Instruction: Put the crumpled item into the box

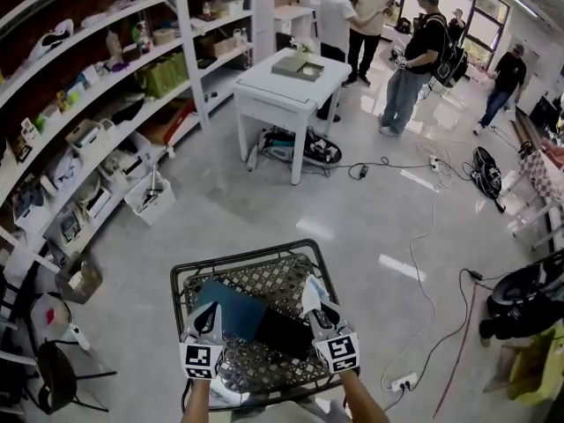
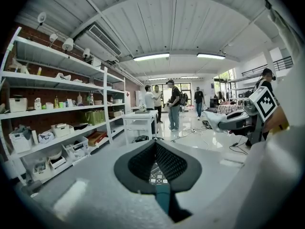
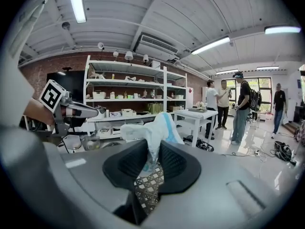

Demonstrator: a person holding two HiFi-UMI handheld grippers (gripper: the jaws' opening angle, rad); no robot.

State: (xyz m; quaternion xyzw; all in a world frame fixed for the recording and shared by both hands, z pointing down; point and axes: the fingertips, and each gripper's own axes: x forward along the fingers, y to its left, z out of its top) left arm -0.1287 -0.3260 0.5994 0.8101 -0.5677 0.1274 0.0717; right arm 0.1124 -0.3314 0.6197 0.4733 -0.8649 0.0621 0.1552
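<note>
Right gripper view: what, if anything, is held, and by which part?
The right gripper pinches the crumpled white-and-blue plastic bag by one narrow, bunched end.

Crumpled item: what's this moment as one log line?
right gripper: shut on crumpled item | left gripper: shut, empty | both over mesh basket

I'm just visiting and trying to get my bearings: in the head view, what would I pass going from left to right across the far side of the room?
Shelving rack → white table → person with a backpack → person in black.
</note>
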